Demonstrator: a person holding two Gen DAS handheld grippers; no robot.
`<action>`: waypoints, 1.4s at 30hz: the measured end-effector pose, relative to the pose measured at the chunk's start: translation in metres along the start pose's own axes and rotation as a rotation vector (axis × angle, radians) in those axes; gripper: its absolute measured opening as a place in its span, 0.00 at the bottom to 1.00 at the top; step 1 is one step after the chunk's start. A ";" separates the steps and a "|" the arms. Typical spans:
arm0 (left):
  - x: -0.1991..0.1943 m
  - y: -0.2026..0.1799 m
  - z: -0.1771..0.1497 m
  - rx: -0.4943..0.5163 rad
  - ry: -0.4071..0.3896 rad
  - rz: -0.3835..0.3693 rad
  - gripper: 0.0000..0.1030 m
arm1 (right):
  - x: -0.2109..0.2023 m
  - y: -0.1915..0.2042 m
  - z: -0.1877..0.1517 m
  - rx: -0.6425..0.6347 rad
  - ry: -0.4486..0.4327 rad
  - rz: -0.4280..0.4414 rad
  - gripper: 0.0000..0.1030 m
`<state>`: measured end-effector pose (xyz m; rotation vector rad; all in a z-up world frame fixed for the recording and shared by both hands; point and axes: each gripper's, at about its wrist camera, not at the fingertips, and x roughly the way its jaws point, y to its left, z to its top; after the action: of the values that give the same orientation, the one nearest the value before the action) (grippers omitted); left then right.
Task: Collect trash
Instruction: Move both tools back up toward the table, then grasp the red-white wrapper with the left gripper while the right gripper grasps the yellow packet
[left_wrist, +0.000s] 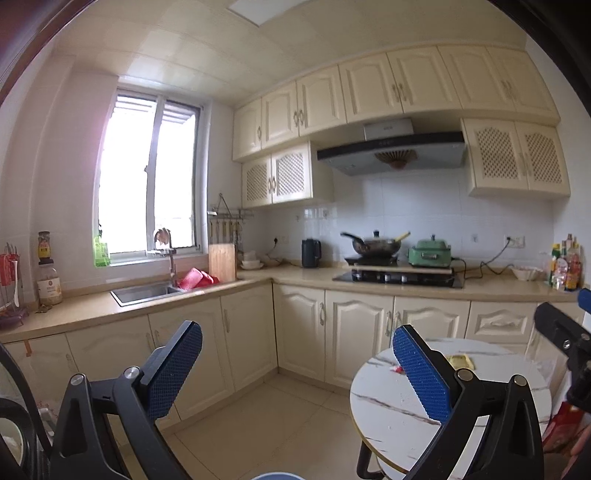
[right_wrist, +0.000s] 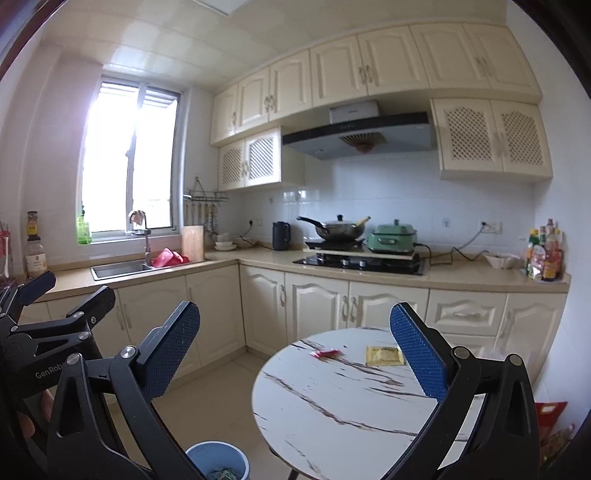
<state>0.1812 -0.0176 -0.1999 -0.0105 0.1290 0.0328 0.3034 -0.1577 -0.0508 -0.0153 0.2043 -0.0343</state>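
Observation:
A round white marble-pattern table (right_wrist: 332, 406) stands low in the right wrist view; the table (left_wrist: 391, 413) also shows at lower right in the left wrist view. On it lie a yellow sachet (right_wrist: 384, 355) and a small red wrapper (right_wrist: 324, 353); the sachet (left_wrist: 460, 360) and wrapper (left_wrist: 399, 369) are partly hidden by a finger in the left wrist view. A blue bin (right_wrist: 218, 461) with scraps inside sits on the floor left of the table. My right gripper (right_wrist: 295, 350) is open, held above the table's near side. My left gripper (left_wrist: 297, 363) is open over the floor, left of the table.
Cream L-shaped kitchen counter (right_wrist: 258, 258) with sink (right_wrist: 118, 269), stove with wok (right_wrist: 338, 229), green cooker (right_wrist: 393, 236), kettle (right_wrist: 280, 235) and bottles (right_wrist: 545, 254). A red bag (right_wrist: 550, 410) sits right of the table. Tiled floor (left_wrist: 277, 417) lies between cabinets and table.

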 end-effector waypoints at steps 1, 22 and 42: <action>0.012 -0.004 0.007 0.003 0.011 -0.008 0.99 | 0.005 -0.007 -0.003 0.007 0.010 -0.013 1.00; 0.323 -0.113 0.045 0.125 0.513 -0.330 0.99 | 0.204 -0.194 -0.092 0.148 0.436 -0.217 1.00; 0.628 -0.225 0.054 0.368 0.746 -0.423 0.99 | 0.421 -0.274 -0.154 0.240 0.725 -0.087 1.00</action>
<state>0.8184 -0.2213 -0.2253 0.3202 0.8737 -0.4226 0.6754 -0.4487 -0.2815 0.2306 0.9231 -0.1516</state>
